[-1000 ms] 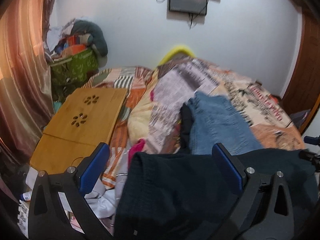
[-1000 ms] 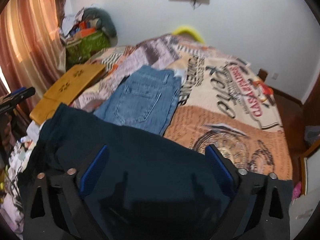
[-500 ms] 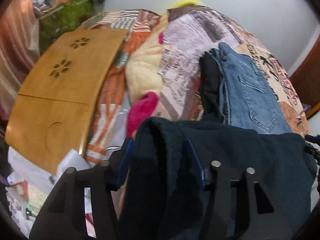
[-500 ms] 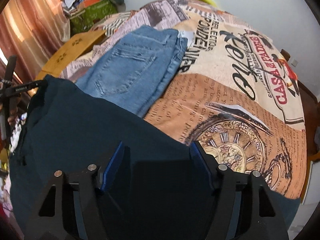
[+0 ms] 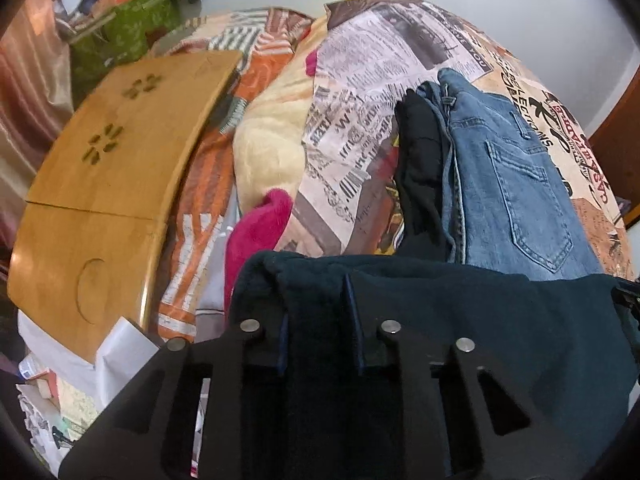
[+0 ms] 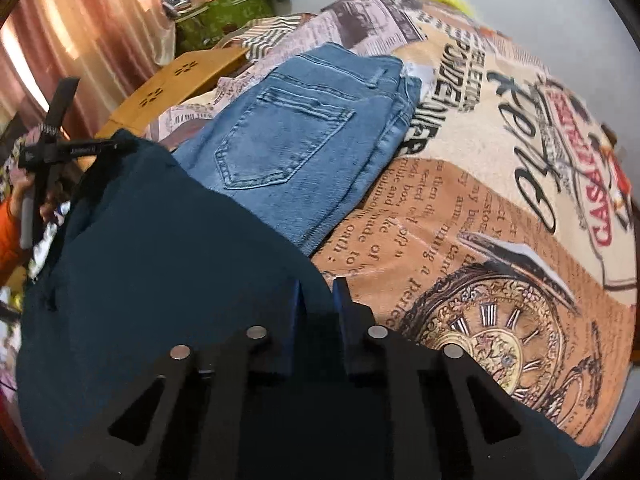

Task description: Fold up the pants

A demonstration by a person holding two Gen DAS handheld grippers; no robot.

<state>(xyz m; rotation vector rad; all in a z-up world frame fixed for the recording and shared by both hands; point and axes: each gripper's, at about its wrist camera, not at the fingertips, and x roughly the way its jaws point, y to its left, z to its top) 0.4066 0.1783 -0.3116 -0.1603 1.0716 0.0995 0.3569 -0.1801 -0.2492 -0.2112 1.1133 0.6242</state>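
Left gripper (image 5: 316, 300) closing, pinching a fold of dark pants (image 5: 480, 320); right gripper (image 6: 318, 296) clamped on the same pants (image 6: 160, 260) at the other edge. Two grippers, one pair of dark pants on the near bed (image 6: 460, 208). Beyond: one folded jeans (image 6: 304, 136), one black garment (image 5: 420, 168), one wooden tray (image 5: 112, 168).

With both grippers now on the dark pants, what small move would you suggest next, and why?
Probably lift both grippers together a little and check that the cloth rises with them. The left gripper is closing with a bunched fold of the dark pants between its pads, and the right gripper is shut on their edge beside the folded jeans, so both corners look caught for the fold.
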